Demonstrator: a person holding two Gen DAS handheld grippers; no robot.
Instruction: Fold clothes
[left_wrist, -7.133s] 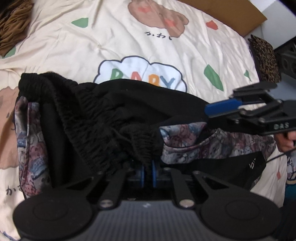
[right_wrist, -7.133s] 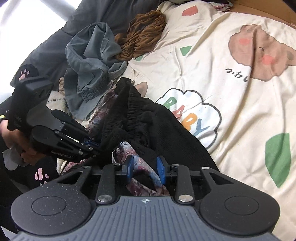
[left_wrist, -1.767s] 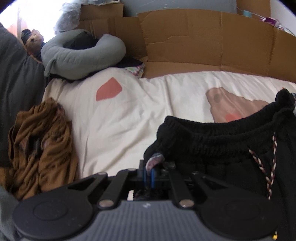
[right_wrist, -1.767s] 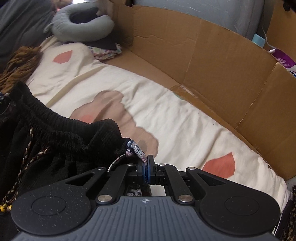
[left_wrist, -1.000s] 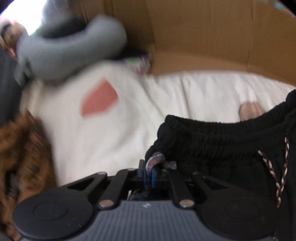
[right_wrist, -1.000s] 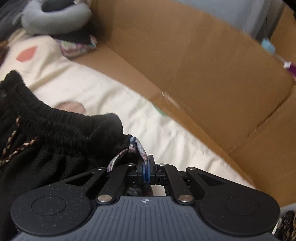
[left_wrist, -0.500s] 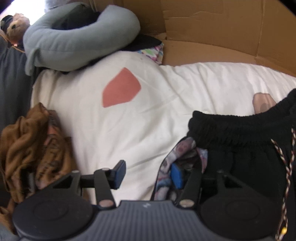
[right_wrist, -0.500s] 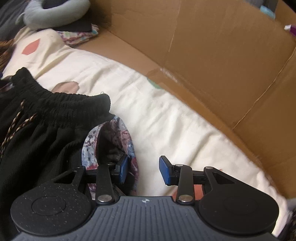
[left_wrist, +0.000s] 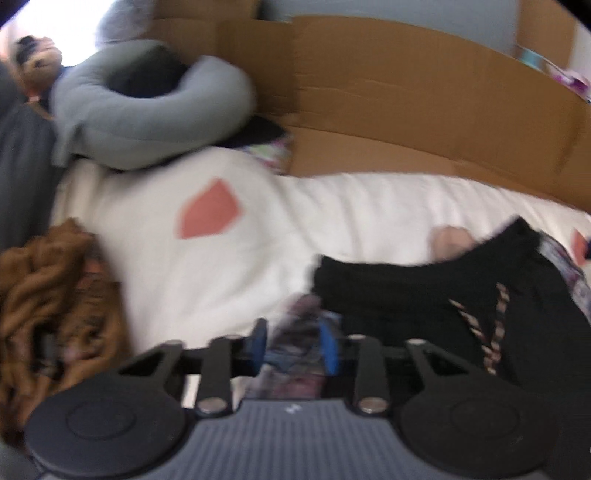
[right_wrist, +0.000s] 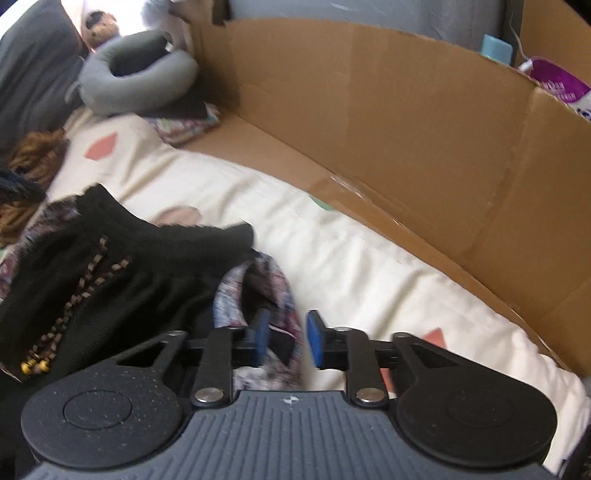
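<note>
Black shorts (left_wrist: 424, 295) with an elastic waistband, a braided drawstring and floral side panels lie flat on the cream printed bedsheet (left_wrist: 258, 258), waistband towards the cardboard. In the left wrist view my left gripper (left_wrist: 293, 345) stands open over the shorts' left waist corner, floral fabric loose between its blue pads. In the right wrist view the same shorts (right_wrist: 129, 266) spread to the left, and my right gripper (right_wrist: 286, 339) is open at the right waist corner, a floral fold lying by its left pad. Both views are blurred.
A cardboard wall (right_wrist: 388, 129) borders the bed's far side. A grey neck pillow (left_wrist: 147, 118) lies at the far left corner over folded dark and floral cloth (right_wrist: 184, 122). A brown crumpled garment (left_wrist: 48, 295) sits left of the shorts. A dark grey cushion (right_wrist: 29, 74) lies far left.
Both grippers, shut on the waist corners a second ago, opened and let the shorts drop onto the sheet. They have since pulled back slightly, jaws narrower than half a second ago.
</note>
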